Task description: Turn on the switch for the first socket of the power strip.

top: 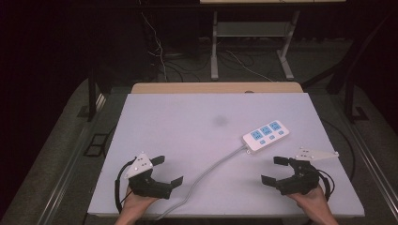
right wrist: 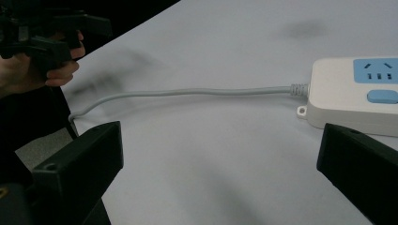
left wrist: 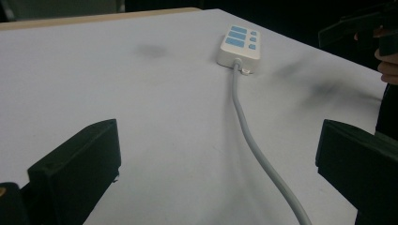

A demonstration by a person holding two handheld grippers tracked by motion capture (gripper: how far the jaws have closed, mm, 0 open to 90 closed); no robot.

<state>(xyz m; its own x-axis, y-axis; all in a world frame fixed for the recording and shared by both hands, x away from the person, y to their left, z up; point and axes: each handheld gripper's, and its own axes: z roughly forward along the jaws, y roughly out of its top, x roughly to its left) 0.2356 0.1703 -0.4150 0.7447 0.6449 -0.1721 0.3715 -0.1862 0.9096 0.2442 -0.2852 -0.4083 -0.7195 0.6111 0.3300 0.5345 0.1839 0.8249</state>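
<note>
- Power strip (top: pixel 265 135), white with three blue sockets and blue switches, lies flat on the right half of the white counter (top: pixel 187 126), angled slightly.
- Its grey cable (top: pixel 206 171) runs from the strip's near-left end toward the counter's front edge, passing between the two grippers.
- Left gripper (top: pixel 164 171) rests near the front-left corner, held in a hand (top: pixel 136 202); its jaws stand wide apart, holding nothing.
- Right gripper (top: pixel 274 170) sits near the front-right, just in front of the strip, jaws likewise spread and empty.
- A dark smudge (top: pixel 220 120) marks the counter's middle.
</note>
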